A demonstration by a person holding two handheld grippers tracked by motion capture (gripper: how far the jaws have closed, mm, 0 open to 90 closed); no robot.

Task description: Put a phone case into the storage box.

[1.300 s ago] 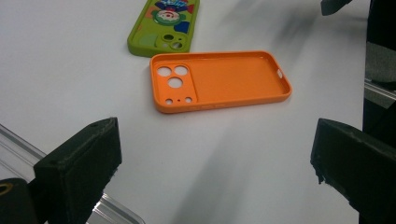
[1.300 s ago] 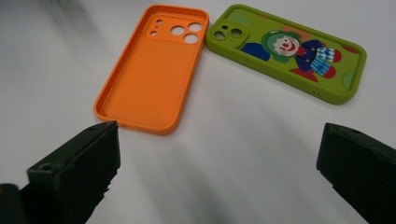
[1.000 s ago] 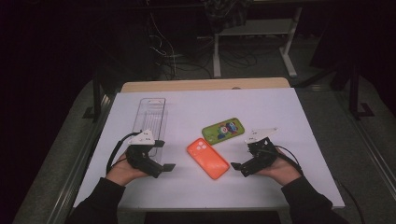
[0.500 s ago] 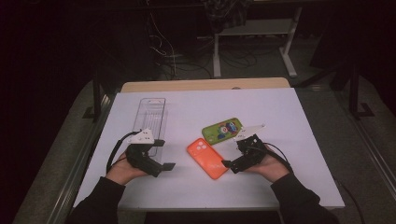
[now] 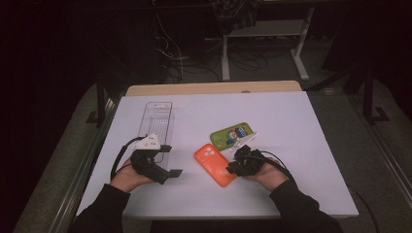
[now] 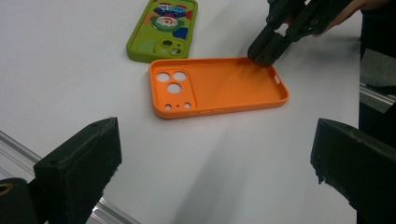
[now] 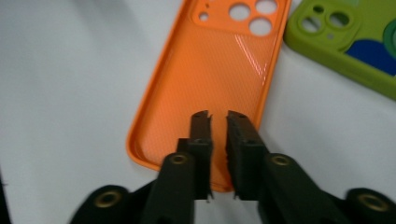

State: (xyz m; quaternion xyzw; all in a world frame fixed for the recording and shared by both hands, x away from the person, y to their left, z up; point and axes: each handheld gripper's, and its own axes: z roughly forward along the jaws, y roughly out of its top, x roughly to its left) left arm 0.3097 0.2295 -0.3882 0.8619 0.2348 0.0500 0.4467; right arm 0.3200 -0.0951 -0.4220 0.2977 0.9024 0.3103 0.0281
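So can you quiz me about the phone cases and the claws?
1. True or false: the orange case lies hollow side up.
2. The wide-open claw is on which side? A: left. B: right.
3. Fill in: the case with the cartoon picture is coloured ____.

Key: 1 true. 2 A. 3 green.
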